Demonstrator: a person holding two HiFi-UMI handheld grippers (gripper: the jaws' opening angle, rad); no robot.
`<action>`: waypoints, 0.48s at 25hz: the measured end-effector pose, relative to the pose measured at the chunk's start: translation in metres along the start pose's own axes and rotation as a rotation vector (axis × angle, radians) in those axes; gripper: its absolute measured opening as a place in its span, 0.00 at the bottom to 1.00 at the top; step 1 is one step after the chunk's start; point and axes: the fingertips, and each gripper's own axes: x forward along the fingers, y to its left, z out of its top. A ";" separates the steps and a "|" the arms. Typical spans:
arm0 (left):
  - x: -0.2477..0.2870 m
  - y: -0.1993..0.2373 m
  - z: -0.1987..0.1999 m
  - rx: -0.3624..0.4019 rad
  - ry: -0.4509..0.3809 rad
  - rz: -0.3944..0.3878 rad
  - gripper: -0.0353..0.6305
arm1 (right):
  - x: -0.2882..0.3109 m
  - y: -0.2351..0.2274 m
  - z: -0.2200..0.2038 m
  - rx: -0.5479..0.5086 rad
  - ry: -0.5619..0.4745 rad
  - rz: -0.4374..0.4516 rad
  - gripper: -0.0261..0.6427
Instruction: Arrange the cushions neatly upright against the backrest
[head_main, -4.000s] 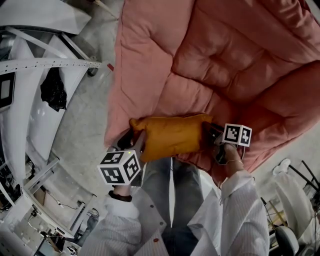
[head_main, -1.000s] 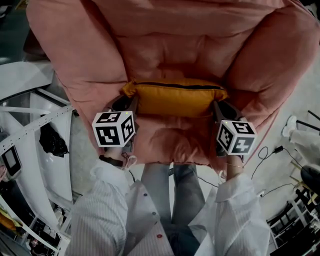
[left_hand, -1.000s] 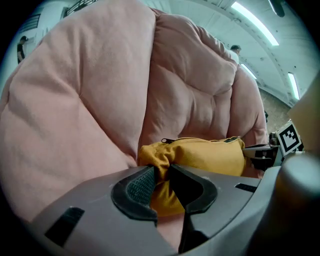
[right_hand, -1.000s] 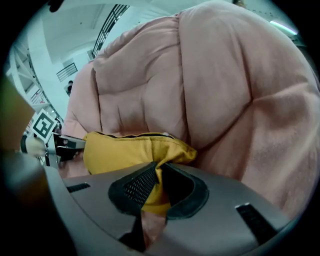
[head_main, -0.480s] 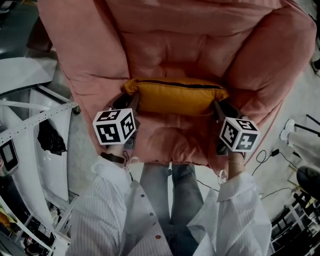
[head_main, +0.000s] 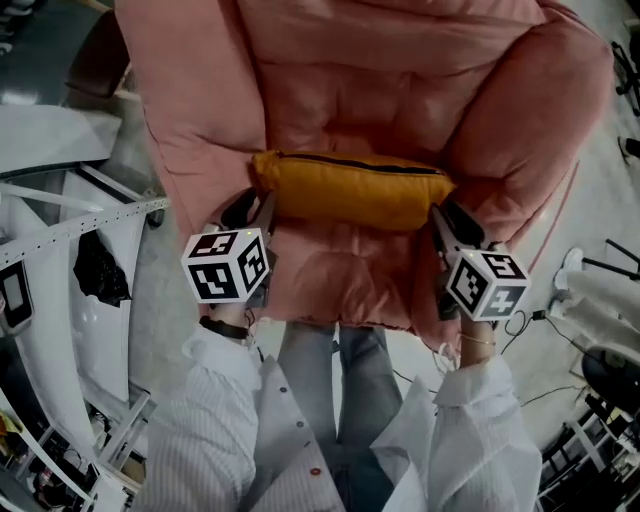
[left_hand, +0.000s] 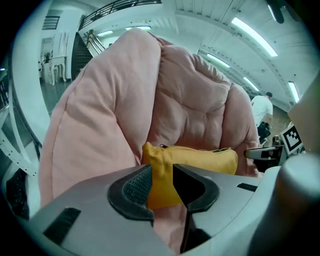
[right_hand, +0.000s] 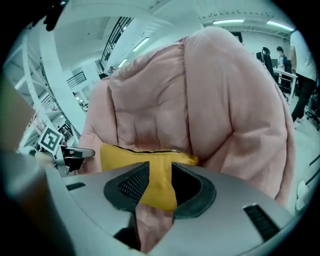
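A yellow cushion (head_main: 350, 188) with a dark zip along its top stands on edge on the seat of a puffy pink armchair (head_main: 350, 80), leaning on the backrest. My left gripper (head_main: 262, 205) is at the cushion's left end and my right gripper (head_main: 440, 215) at its right end. Both sets of jaws have just been opening. In the left gripper view, the cushion's corner (left_hand: 160, 170) shows in the gap of the left gripper (left_hand: 162, 182), with the pads off it. The right gripper (right_hand: 159, 182) frames the other end of the cushion (right_hand: 150, 160) the same way.
White metal frames (head_main: 70, 230) and a black bag (head_main: 100, 270) crowd the floor left of the chair. Cables (head_main: 540, 320) lie on the floor at the right. The armrests (head_main: 530, 130) rise on both sides of the cushion. A person (left_hand: 261, 107) stands far behind the chair.
Four seconds ago both grippers carried the cushion in front of the chair. It now stands against the backrest, and both grippers have drawn back a little from its ends.
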 end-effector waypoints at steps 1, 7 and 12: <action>-0.008 -0.003 0.003 0.005 -0.010 -0.007 0.24 | -0.005 0.007 0.005 -0.007 -0.012 0.008 0.19; -0.065 -0.039 0.033 0.030 -0.067 -0.085 0.24 | -0.057 0.058 0.046 -0.008 -0.086 0.083 0.19; -0.134 -0.071 0.077 0.022 -0.186 -0.199 0.23 | -0.109 0.116 0.089 -0.051 -0.204 0.168 0.19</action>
